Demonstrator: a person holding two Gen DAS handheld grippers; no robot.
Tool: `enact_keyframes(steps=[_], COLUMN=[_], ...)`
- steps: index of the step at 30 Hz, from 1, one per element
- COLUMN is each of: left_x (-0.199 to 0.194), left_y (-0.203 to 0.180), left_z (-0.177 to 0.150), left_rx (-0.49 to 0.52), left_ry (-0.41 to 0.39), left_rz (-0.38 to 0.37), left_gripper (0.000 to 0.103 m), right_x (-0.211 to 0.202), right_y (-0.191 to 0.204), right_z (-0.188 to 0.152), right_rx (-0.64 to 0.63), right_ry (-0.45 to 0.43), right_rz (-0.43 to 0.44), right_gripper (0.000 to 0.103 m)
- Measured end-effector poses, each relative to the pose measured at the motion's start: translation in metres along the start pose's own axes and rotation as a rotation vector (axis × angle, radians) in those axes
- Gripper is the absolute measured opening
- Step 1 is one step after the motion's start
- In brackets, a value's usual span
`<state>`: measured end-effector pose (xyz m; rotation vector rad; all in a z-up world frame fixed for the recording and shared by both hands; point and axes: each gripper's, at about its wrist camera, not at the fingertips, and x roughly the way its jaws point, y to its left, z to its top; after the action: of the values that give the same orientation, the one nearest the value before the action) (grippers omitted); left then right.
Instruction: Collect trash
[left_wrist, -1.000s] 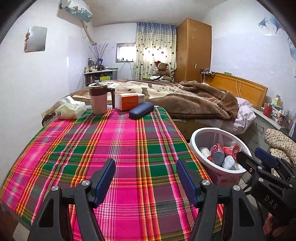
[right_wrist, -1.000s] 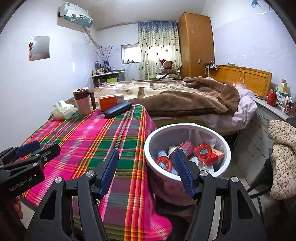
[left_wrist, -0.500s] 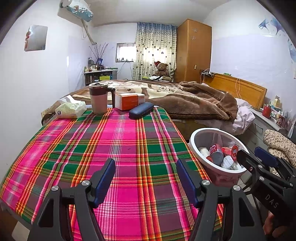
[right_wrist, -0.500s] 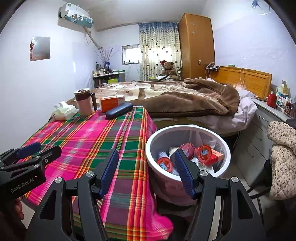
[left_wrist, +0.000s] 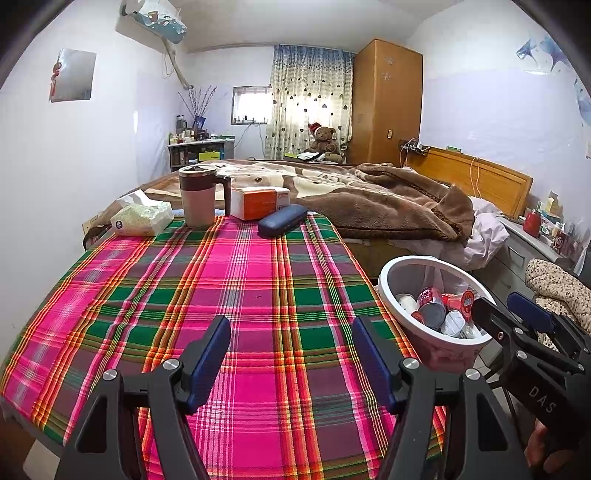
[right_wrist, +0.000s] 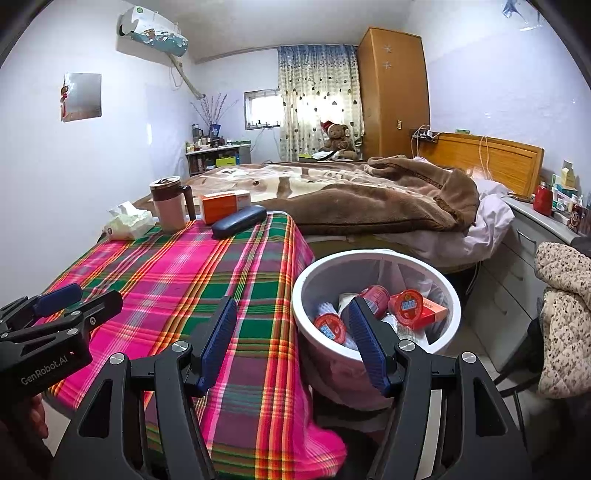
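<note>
Left hand-held gripper stood wide apart, nothing between its pads, hovering above the plaid-covered tabletop. Right hand-held gripper likewise wide and empty, at the tabletop's right edge, one finger over the trash bin. Bin stood on the floor just beside the tabletop; cans and red-lidded cups lay inside. At the far tabletop edge: tissue pack, mug, orange box, blue case. Bed beyond.

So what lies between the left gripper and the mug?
Only bare plaid cloth between left gripper and mug, per the left wrist view.
</note>
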<state>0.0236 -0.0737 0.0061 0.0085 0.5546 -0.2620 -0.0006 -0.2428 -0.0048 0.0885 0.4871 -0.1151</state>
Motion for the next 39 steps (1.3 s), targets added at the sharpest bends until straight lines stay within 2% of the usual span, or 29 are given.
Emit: enact_keyframes(steps=[39], left_x=[-0.0049], left_y=[-0.0012], left_z=[0.0005], left_rx=[-0.004], left_ry=[0.002], left_rz=[0.008], left_gripper=[0.068], right_x=[-0.0020], right_y=[0.0035], right_z=[0.0012], right_rx=[-0.001], right_ry=[-0.003], right_rz=[0.004], right_gripper=[0.064])
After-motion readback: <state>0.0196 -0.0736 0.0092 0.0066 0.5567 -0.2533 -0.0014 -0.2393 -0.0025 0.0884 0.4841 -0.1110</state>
